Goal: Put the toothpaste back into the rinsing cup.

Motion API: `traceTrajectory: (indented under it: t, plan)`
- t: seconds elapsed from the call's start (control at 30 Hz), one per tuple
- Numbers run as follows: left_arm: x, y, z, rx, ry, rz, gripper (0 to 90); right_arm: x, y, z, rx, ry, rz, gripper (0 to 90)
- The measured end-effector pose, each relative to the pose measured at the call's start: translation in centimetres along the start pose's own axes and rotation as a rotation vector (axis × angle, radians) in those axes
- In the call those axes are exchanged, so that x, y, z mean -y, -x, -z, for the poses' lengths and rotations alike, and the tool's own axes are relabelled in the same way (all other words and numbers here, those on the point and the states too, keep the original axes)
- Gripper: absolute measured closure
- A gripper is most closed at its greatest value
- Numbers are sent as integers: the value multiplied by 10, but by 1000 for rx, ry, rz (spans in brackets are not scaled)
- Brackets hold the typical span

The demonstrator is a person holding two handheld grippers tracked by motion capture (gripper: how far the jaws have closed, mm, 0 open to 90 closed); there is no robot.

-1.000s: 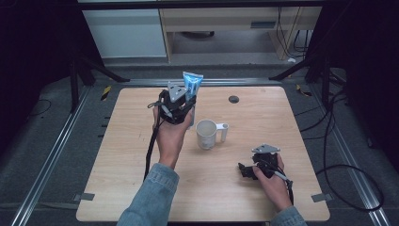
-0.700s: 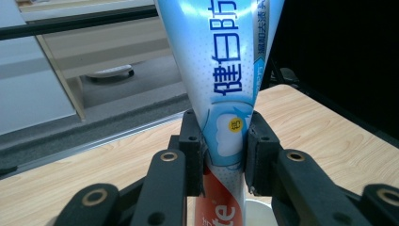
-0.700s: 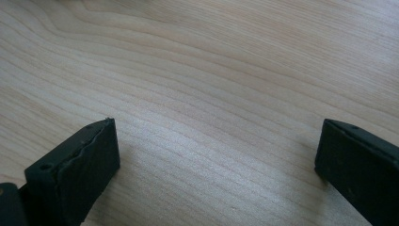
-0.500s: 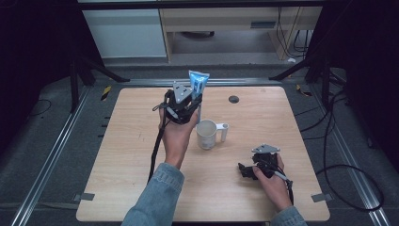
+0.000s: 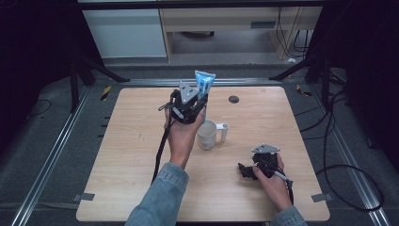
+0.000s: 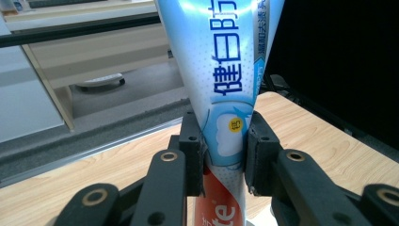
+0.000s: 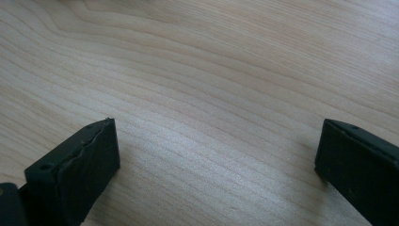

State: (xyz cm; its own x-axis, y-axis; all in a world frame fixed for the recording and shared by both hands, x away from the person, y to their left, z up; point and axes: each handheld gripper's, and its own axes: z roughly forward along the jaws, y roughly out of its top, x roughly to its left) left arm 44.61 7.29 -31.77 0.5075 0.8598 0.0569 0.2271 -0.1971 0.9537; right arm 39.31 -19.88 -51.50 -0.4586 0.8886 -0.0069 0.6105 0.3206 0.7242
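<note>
Toothpaste tube point(image 6: 221, 89) sits clamped in the left tool point(image 6: 225, 153); high view adds mug point(image 5: 207, 135), right tool point(image 5: 248, 170) spread wide.

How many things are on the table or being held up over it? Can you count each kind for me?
Toothpaste tube, held upright in the left hand-held gripper: 1
White mug: 1
Small white upright thing beside the mug, too small to tell what it is: 1
Dark round thing on the table, far side: 1
Hand-held grippers, counting the right hand-held gripper: 2
Total: 6

Upright blue-and-white toothpaste tube point(image 6: 221, 89) between left gripper's point(image 6: 225, 157) clamped fingers point(image 6: 192, 155); wooden table point(image 6: 324, 141) beneath
</note>
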Motion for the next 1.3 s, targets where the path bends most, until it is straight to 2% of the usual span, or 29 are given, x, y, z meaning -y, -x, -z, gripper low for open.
traceTrajectory:
  t: [0.8,0.87,1.17,1.3]
  plan:
    - [1,9,-2,11,47,-30,719,0,0,0,-4,-2,1,4]
    - [4,11,-3,16,59,-18,719,0,0,0,-4,-2,0,4]
    - [21,17,-11,22,49,-6,720,0,0,0,-3,-1,2,4]
    - [27,18,-14,21,56,-19,720,0,0,0,-3,-1,1,4]
